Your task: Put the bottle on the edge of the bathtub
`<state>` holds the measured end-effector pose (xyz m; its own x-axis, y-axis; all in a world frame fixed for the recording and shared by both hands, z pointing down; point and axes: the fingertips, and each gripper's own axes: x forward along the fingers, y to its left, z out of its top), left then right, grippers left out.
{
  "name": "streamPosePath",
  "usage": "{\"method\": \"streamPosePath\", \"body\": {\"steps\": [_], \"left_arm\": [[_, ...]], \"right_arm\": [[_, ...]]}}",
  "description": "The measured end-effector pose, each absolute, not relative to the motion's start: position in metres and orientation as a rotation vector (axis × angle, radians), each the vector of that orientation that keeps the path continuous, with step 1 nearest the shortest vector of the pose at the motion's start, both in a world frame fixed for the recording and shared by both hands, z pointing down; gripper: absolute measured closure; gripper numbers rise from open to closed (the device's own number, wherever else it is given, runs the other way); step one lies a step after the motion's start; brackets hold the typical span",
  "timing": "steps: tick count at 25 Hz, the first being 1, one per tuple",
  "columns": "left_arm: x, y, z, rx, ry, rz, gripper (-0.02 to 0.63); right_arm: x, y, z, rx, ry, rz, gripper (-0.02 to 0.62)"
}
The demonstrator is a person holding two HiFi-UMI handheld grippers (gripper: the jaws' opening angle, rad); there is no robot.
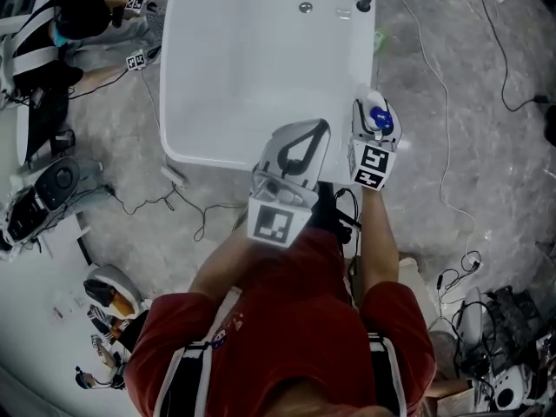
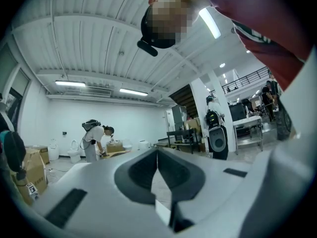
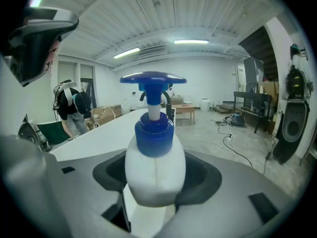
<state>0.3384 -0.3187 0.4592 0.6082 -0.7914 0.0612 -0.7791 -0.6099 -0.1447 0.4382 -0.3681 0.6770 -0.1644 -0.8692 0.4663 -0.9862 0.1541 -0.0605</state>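
Right hand-held gripper (image 3: 156, 176) clamps bottle (image 3: 155, 150) | left hand-held gripper (image 2: 157, 175) closed, empty | head view: near bathtub (image 1: 201, 156) corner

The left grey-white plastic gripper (image 1: 318, 130) points level toward the far side. Its jaws are pressed together with nothing between them, and its marker cube (image 1: 276, 224) sits at the near end. The bare left forearm (image 1: 228, 263) runs back to a red short sleeve (image 1: 174, 328). Just to the right, the right grey-white plastic gripper (image 1: 372, 111) tilts somewhat downward. Its jaws are clamped on the sides of a white plastic pump bottle with a blue cap (image 3: 154, 162), which stands upright between them. The bare right forearm (image 1: 379, 241) reaches out from the other red sleeve (image 1: 401, 320).
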Motion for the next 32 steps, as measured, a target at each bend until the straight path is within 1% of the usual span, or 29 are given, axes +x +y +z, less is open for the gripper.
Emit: {"method": "streamPosePath", "body": {"steps": [12, 24, 29, 32], "left_arm": [[0.339, -0.333, 0.491, -2.771, 1.386, -0.22, 0.591], [0.343, -0.329, 0.498, -2.831, 1.434, -0.198, 0.591], [0.342, -0.331, 0.503, -2.83, 1.432, -0.197, 0.591], [0.34, -0.329, 0.51, -2.843, 1.443, -0.21, 0.591]], "right_arm": [[0.442, -0.392, 0.737, 1.742, -2.05, 0.587, 0.324], [0.431, -0.393, 0.755, 1.683, -2.073, 0.564, 0.321], [0.43, -0.38, 0.788, 1.626, -2.027, 0.624, 0.261], [0.431, -0.368, 0.807, 1.586, -1.997, 0.673, 0.242]]}}
